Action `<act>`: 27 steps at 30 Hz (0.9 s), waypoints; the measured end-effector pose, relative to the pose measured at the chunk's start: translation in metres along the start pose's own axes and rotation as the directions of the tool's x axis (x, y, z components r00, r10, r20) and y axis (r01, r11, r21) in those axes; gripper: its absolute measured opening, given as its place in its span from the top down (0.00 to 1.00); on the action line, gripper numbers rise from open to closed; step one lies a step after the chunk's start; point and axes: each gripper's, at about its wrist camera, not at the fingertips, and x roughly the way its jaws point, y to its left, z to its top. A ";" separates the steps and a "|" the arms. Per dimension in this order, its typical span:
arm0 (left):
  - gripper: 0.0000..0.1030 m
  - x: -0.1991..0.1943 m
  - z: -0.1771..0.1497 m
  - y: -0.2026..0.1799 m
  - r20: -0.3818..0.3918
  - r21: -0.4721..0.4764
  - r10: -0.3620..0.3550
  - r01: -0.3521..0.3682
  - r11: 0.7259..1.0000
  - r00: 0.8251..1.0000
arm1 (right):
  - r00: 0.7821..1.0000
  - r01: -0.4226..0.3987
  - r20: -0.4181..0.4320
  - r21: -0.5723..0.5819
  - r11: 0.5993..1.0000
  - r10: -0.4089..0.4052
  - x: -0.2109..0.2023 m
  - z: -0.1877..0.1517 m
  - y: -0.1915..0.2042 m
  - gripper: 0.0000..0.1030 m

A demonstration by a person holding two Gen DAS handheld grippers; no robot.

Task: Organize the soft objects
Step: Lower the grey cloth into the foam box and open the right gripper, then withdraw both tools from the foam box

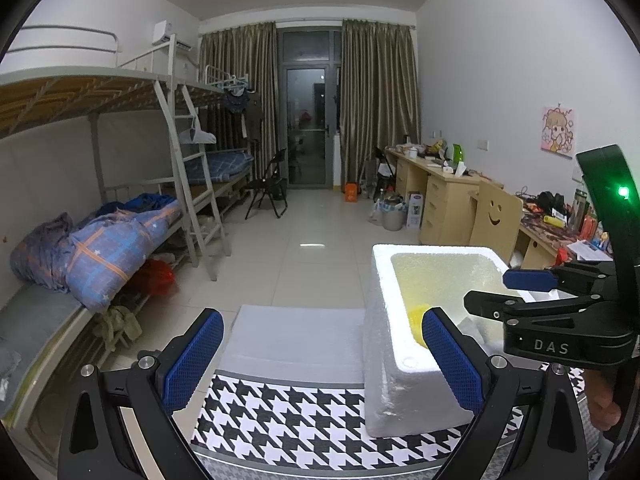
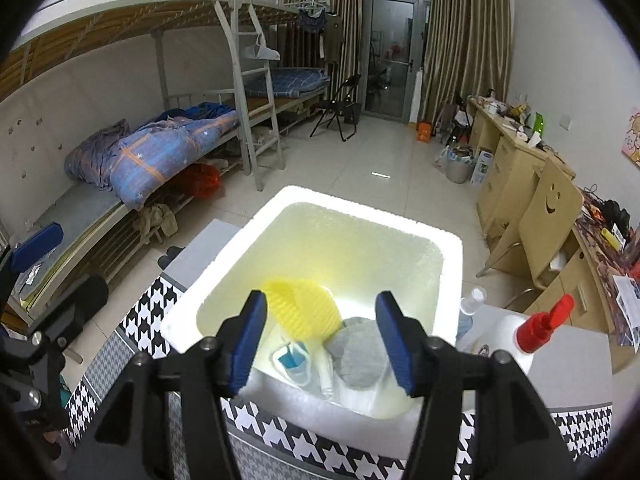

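Observation:
A white foam box (image 2: 224, 276) stands on a houndstooth-patterned table (image 2: 152, 300); it also shows in the left wrist view (image 1: 384, 360). Inside lie a yellow ribbed soft piece (image 2: 304, 312), a grey cloth (image 2: 358, 356) and a clear pouch with blue inside (image 2: 294, 362). My right gripper (image 2: 320, 344) is open and empty, held above the box's near part. My left gripper (image 1: 320, 364) is open and empty, left of the box above the table. The right gripper also shows in the left wrist view (image 1: 520, 292), over the box.
A grey foam sheet (image 1: 296, 340) lies on the table left of the box. A red-capped white bottle (image 2: 540, 326) and a clear bottle (image 2: 468, 308) stand right of the box. Bunk beds (image 1: 100, 220) line the left wall, desks (image 1: 448, 196) the right.

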 end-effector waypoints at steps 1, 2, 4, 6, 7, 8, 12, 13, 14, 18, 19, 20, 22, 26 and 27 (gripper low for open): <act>0.03 -0.001 0.000 0.000 0.001 0.000 0.002 -0.002 1.000 1.000 | 1.000 0.001 0.005 -0.001 1.000 -0.001 -0.003 -0.001 0.000 0.40; 0.03 -0.002 -0.001 0.000 0.001 0.000 0.001 -0.001 1.000 1.000 | 1.000 0.003 0.011 0.002 1.000 -0.003 -0.005 -0.001 0.000 0.40; 0.03 -0.005 -0.001 -0.001 0.001 -0.003 -0.002 0.002 1.000 1.000 | 1.000 0.004 0.018 0.001 1.000 -0.004 -0.009 -0.002 0.000 0.40; 0.03 -0.006 -0.001 -0.002 0.002 0.001 -0.003 0.003 1.000 1.000 | 1.000 0.009 0.027 -0.002 1.000 -0.009 -0.013 -0.003 0.000 0.39; 0.03 -0.008 -0.001 -0.003 0.004 0.006 -0.003 0.003 1.000 1.000 | 1.000 0.010 0.029 -0.003 1.000 -0.010 -0.016 -0.003 0.000 0.36; 0.03 -0.010 -0.001 -0.004 0.007 0.007 -0.005 0.005 1.000 1.000 | 0.999 0.012 0.033 -0.003 1.000 -0.012 -0.018 -0.004 0.000 0.34; 0.03 -0.017 0.001 -0.006 0.015 0.009 -0.007 0.007 1.000 1.000 | 0.997 0.018 0.069 0.012 1.000 -0.019 -0.032 -0.008 -0.003 0.20; 0.03 -0.019 0.002 -0.007 0.017 0.009 -0.006 0.006 1.000 1.000 | 0.997 0.016 0.077 0.016 1.000 -0.017 -0.036 -0.009 -0.003 0.18; 0.03 -0.021 0.002 -0.008 0.018 0.009 -0.007 0.007 1.000 1.000 | 0.996 0.016 0.083 0.022 1.000 -0.017 -0.040 -0.010 -0.004 0.17; 0.03 -0.029 0.004 -0.013 0.028 0.022 -0.014 0.013 1.000 1.000 | 0.995 0.018 0.098 0.021 1.000 -0.020 -0.053 -0.013 -0.003 0.17; 0.03 -0.031 0.005 -0.015 0.032 0.025 -0.015 0.014 1.000 0.999 | 0.994 0.018 0.105 0.021 1.000 -0.020 -0.057 -0.015 -0.003 0.17; 0.03 -0.033 0.005 -0.016 0.035 0.026 -0.018 0.017 1.000 0.999 | 0.994 0.019 0.109 0.023 1.000 -0.022 -0.060 -0.015 -0.002 0.17; 0.03 -0.039 0.005 -0.019 0.040 0.029 -0.023 0.022 0.999 0.999 | 0.993 0.017 0.118 0.027 0.999 -0.020 -0.067 -0.017 -0.001 0.17; 0.03 -0.054 0.005 -0.023 0.064 0.034 -0.035 0.032 0.999 0.997 | 0.989 0.029 0.142 0.022 0.999 -0.032 -0.081 -0.019 0.001 0.17; 0.02 -0.057 0.005 -0.024 0.068 0.033 -0.035 0.033 0.999 0.997 | 0.989 0.031 0.145 0.022 0.999 -0.034 -0.083 -0.020 0.002 0.16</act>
